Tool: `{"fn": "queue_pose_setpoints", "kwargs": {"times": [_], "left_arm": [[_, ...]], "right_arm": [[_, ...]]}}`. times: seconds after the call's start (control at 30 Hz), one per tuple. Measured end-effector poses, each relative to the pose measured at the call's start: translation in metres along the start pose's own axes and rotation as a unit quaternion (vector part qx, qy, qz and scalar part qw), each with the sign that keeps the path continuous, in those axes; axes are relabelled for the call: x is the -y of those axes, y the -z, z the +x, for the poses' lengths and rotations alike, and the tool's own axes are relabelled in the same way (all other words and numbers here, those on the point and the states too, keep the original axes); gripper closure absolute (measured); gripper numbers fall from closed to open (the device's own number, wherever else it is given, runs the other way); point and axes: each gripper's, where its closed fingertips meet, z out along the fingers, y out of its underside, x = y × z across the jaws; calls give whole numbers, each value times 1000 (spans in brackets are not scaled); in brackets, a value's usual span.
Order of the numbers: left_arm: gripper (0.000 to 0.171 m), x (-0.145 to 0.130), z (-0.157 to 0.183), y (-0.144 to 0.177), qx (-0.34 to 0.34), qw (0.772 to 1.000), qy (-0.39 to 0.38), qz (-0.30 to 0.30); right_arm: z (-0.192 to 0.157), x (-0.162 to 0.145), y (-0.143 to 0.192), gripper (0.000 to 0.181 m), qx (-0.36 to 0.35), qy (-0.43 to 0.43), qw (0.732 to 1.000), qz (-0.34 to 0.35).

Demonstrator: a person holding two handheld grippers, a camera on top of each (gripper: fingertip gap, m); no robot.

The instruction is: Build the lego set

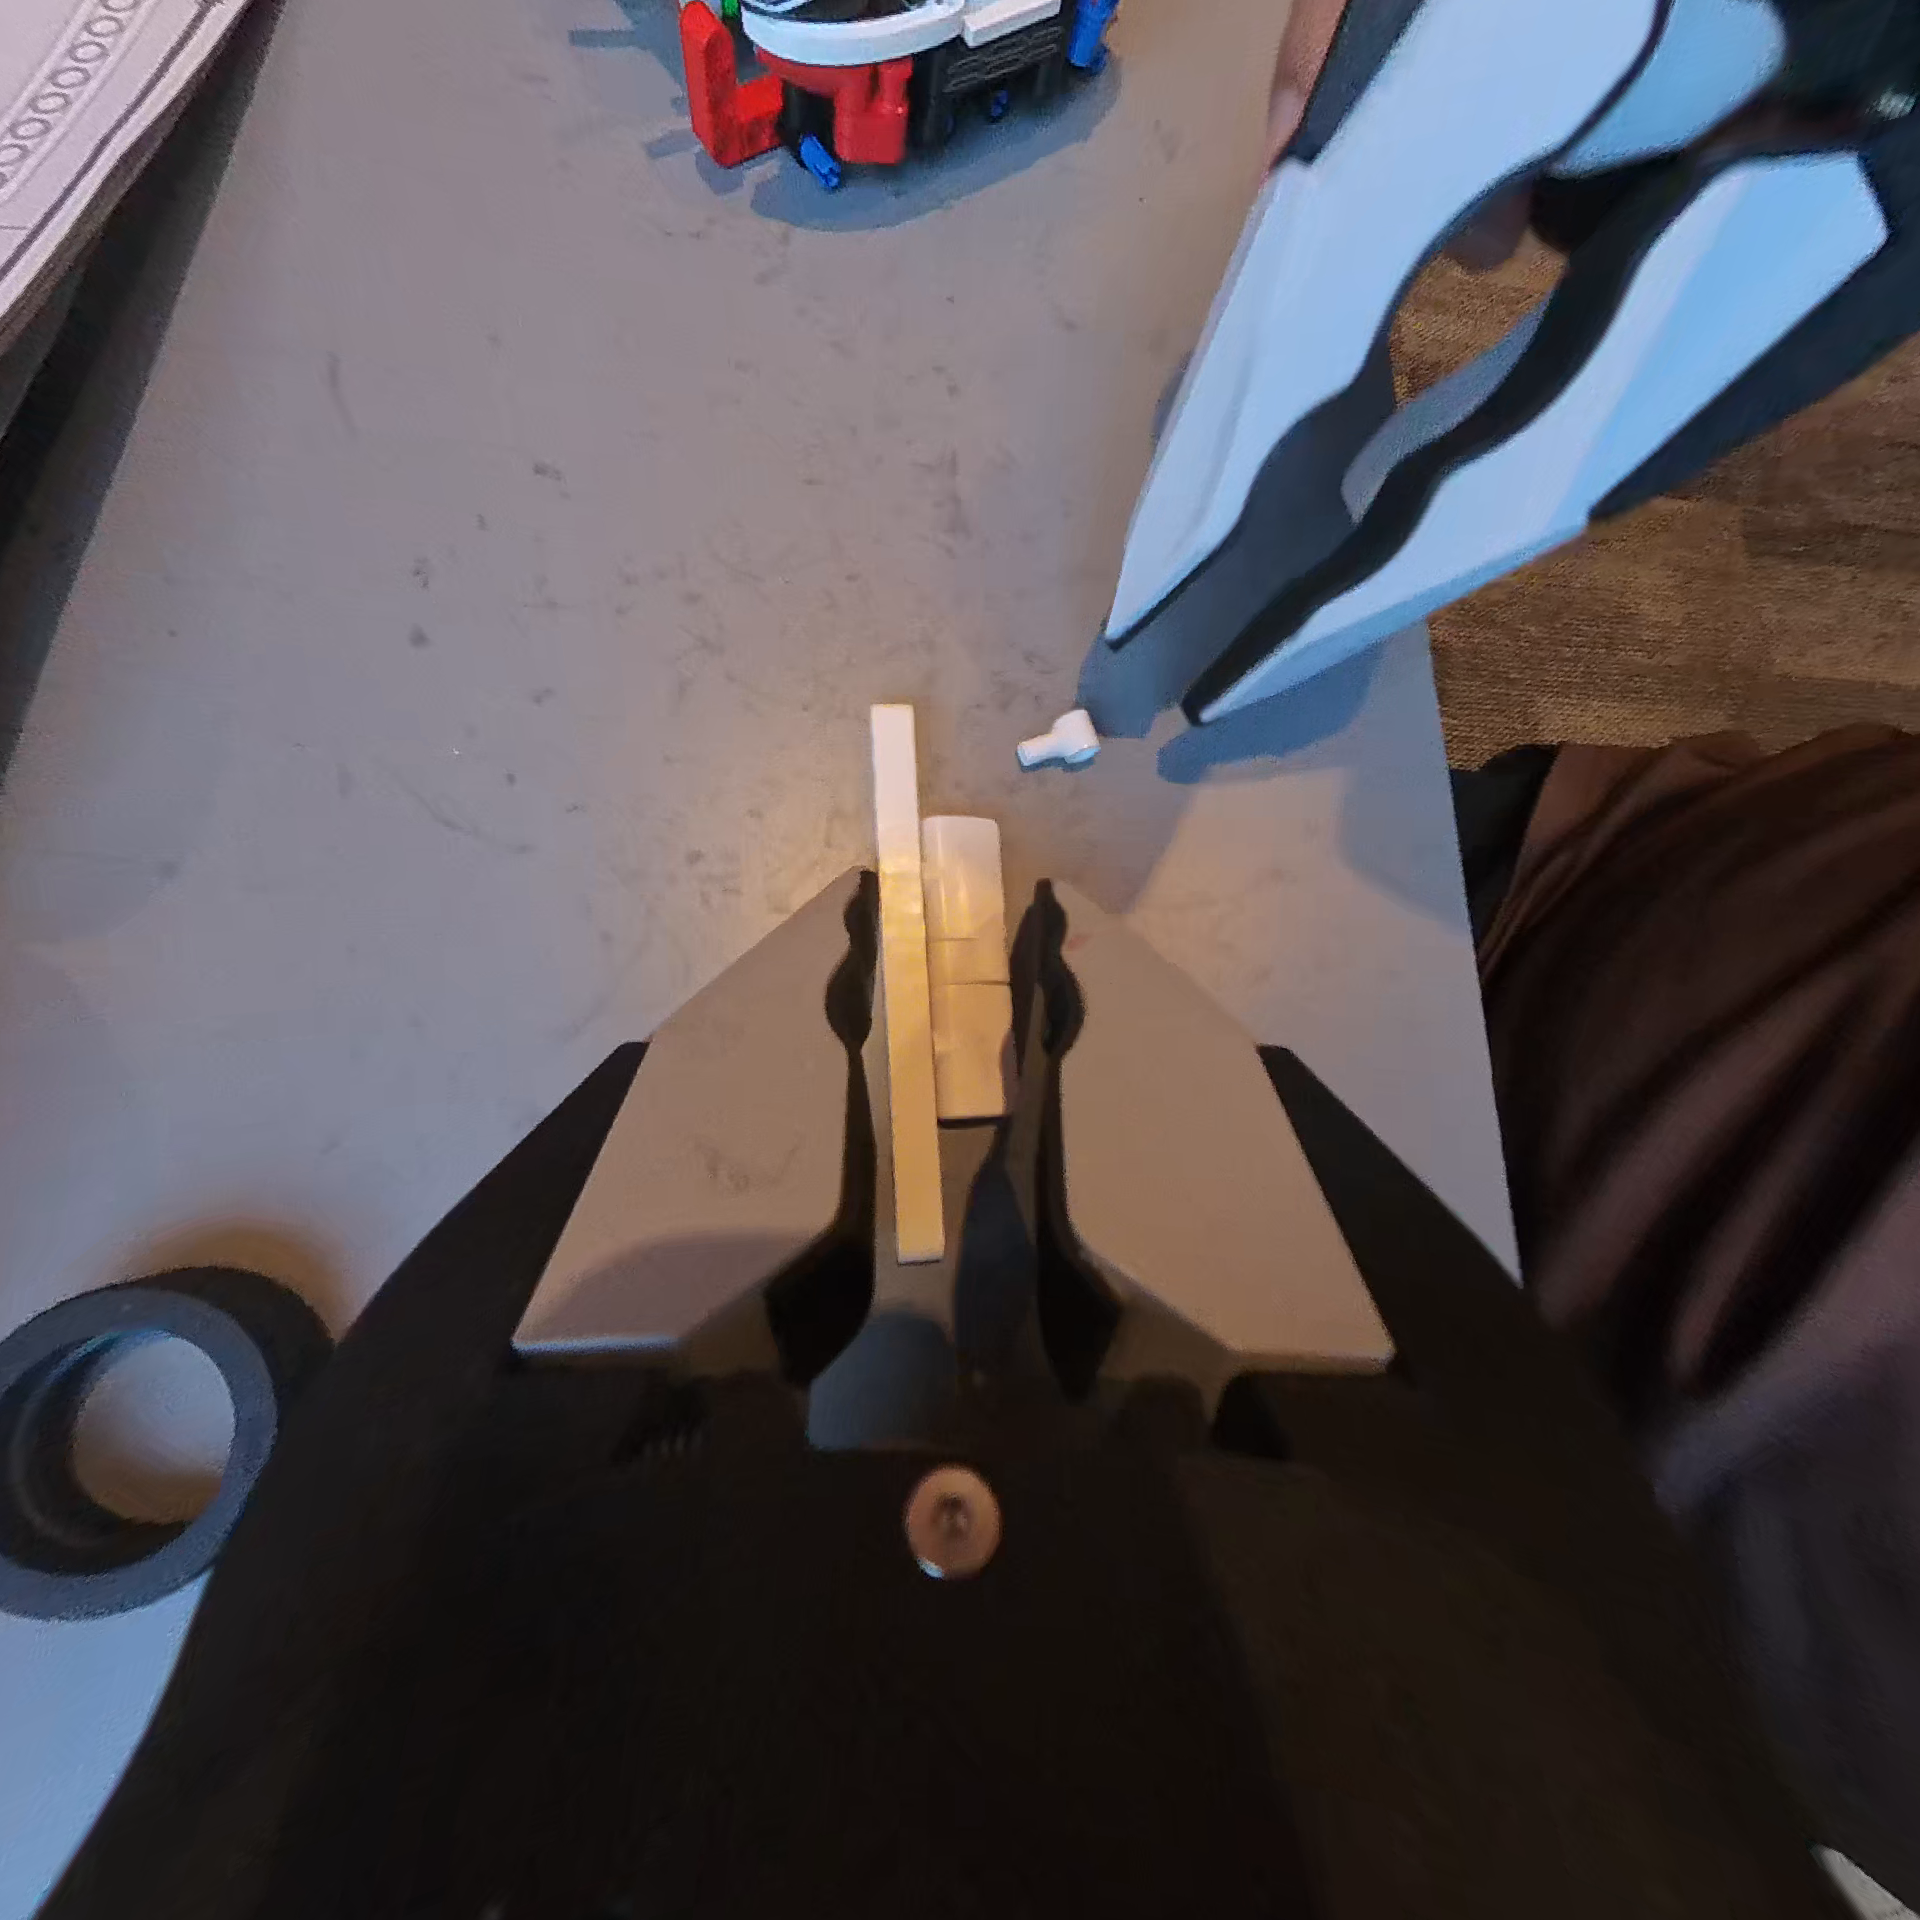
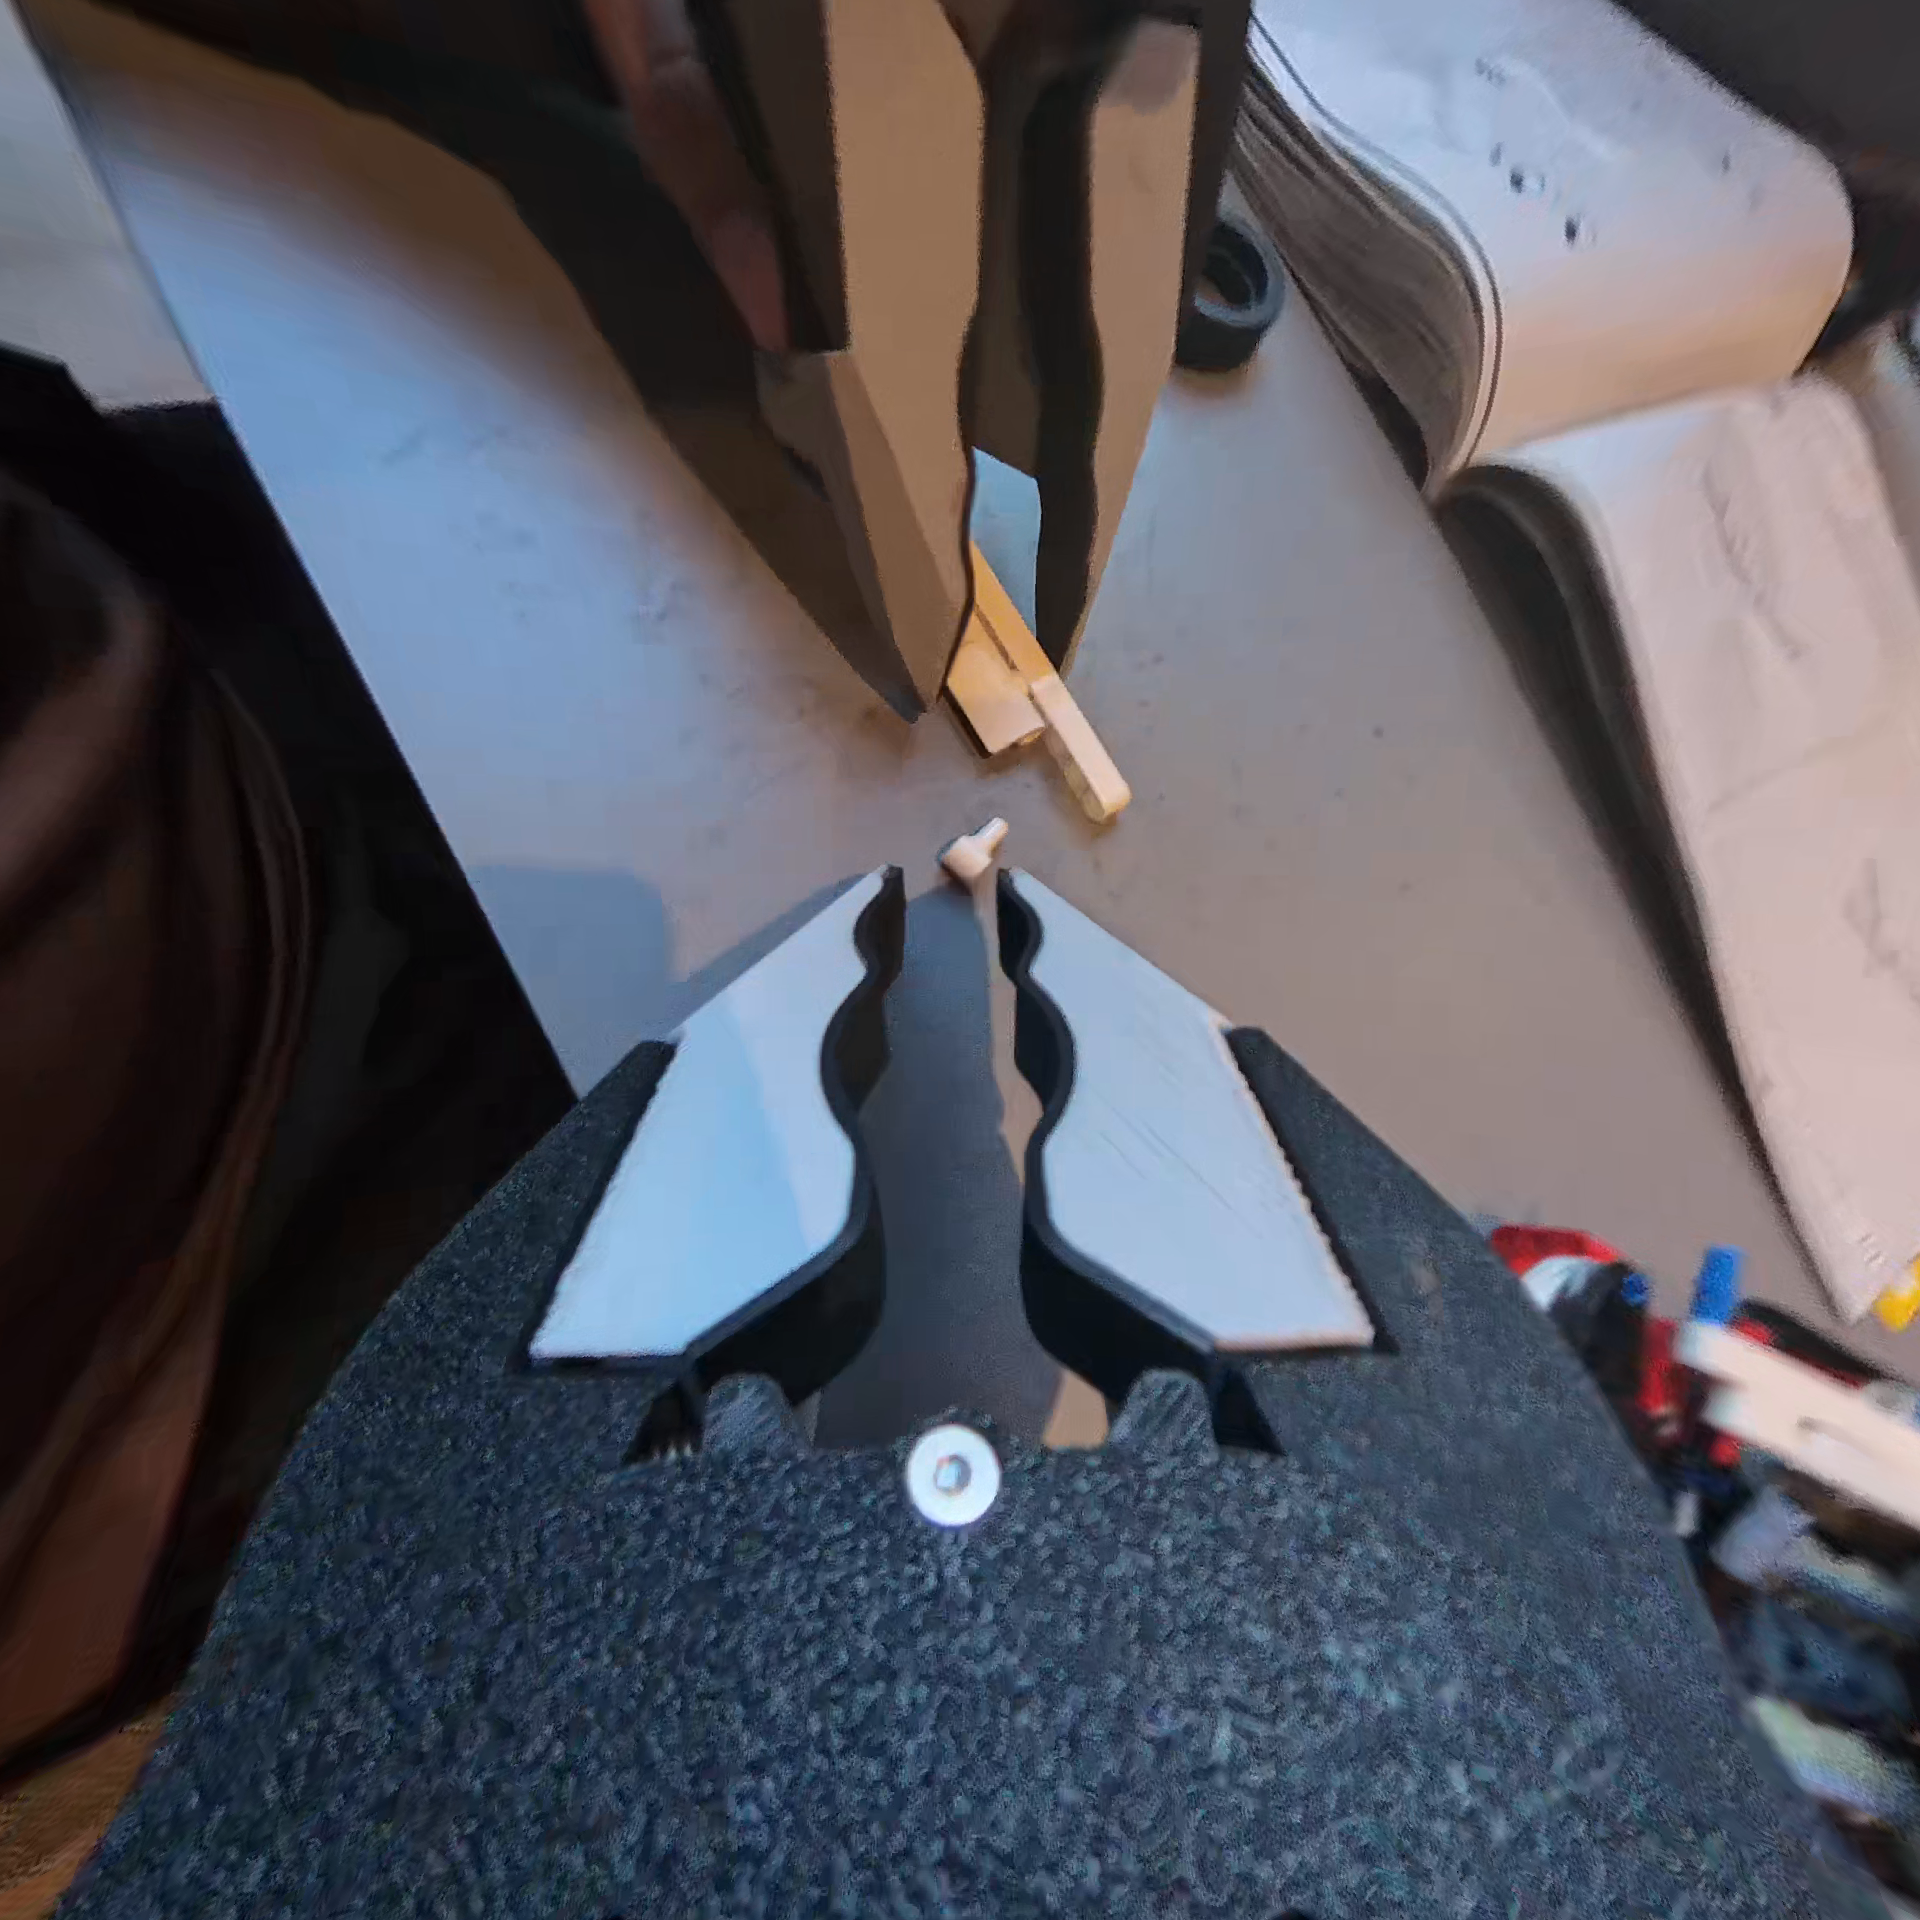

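Note:
My left gripper (image 1: 954,883) is shut on a white assembly (image 1: 940,977), a long thin plate with short curved pieces along its right side, resting low on the grey table (image 1: 520,623). The right wrist view shows the same assembly (image 2: 1013,691) sticking out below the left gripper's fingers (image 2: 914,540). A tiny white pin (image 1: 1058,740) lies on the table just right of the assembly's far end. My right gripper (image 2: 948,875) is open and empty, tips just short of the pin (image 2: 971,847). It enters the left wrist view from the upper right (image 1: 1153,675).
A partly built red, black and white model (image 1: 883,83) stands at the far end, blurred at lower right in the right wrist view (image 2: 1714,1403). An open instruction booklet (image 2: 1662,520) and a black tyre (image 1: 125,1444) lie at the left. The table edge (image 1: 1455,935) is close, a person's dark clothing beyond. The gap from one gripper's tips to the other's is roughly 5 centimeters.

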Motion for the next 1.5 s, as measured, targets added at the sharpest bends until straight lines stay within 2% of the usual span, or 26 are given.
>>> {"fn": "queue_pose_setpoints", "kwargs": {"times": [0.07,0.17,0.37,0.47,0.63,0.77,1.1,1.27,1.5], "left_arm": [[150,1,-2,-1,3,1000,-2,-2],[150,2,2,-3,-9,1000,0,3],[146,3,3,-2,-29,999,16,9],[140,4,3,-2,-31,999,16,6],[149,3,0,-4,4,1000,-15,0],[151,3,7,-4,-26,1000,-7,6],[153,6,7,-7,-28,999,13,17],[154,7,7,-8,-30,999,26,20],[154,8,7,-8,-33,999,21,22]], "right_arm": [[5,1,1,164,23,21,999,6],[5,4,0,163,65,53,996,17],[5,-1,-11,168,78,146,986,-9],[3,0,-14,168,94,162,982,-9],[0,-2,-19,174,118,173,978,-16],[0,0,-21,175,122,165,979,-13],[2,3,-25,175,70,135,988,-23],[3,4,-25,176,24,177,983,-34],[4,3,-25,176,3,190,980,-61]]}}
